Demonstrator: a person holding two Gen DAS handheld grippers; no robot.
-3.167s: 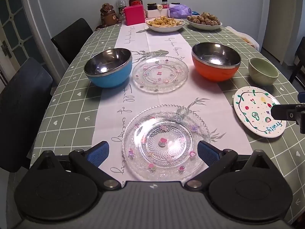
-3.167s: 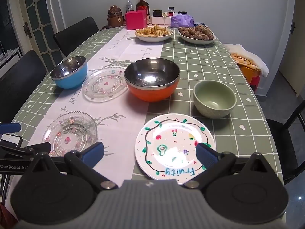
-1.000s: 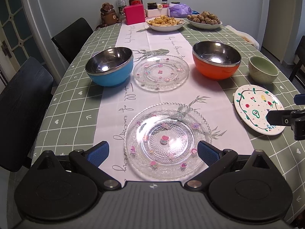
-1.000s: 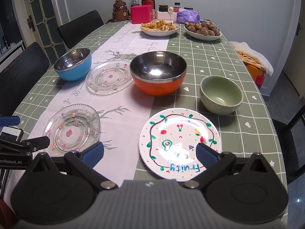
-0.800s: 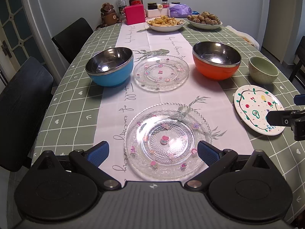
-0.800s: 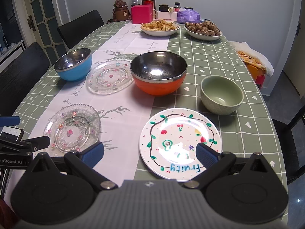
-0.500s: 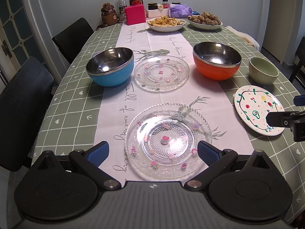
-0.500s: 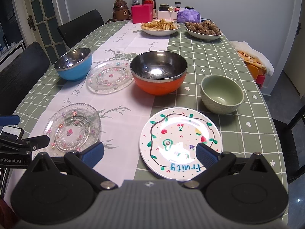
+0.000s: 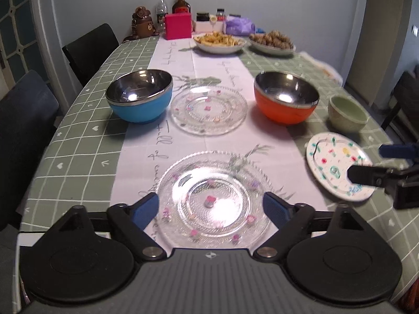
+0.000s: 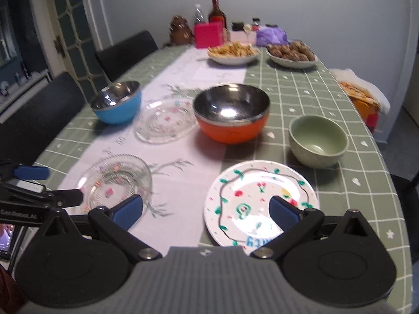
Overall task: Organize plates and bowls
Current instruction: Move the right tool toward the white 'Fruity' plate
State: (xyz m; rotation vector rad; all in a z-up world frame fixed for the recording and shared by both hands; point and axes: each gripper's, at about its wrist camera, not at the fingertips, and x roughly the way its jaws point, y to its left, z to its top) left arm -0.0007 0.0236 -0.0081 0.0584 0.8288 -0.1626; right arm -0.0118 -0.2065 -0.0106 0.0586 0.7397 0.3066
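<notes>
Nothing is gathered yet: every dish lies apart on the counter, so this looks like the approach before the first pick.

The left tongs are spread wide and empty, 1 blue pad on each side of the near glass plate, seemingly above it; contact cannot be told. The right tongs are also wide and hold nothing, poised at the near edge of the painted plate, with 1 pad over its right half.

The likely next move is to drop 1 pair of tongs to a plate's rim and pinch it. Both plates lie flat on the cloth, so a finger must get under the edge, or the rim must be nipped at a steep angle.

- Near glass plate: clear, beaded, with small pink flowers, on the white runner.
- Far glass plate: the same pattern, between the blue bowl and the orange bowl.
- Both bowls: steel-lined, empty, upright.
- Green bowl: small, empty, just beyond the painted plate.
- Painted plate: white, with a green vine, red cherries and blue lettering, on the green check to the right of the runner.

The 2 glass plates would stack together, as would the 2 steel bowls.
</notes>
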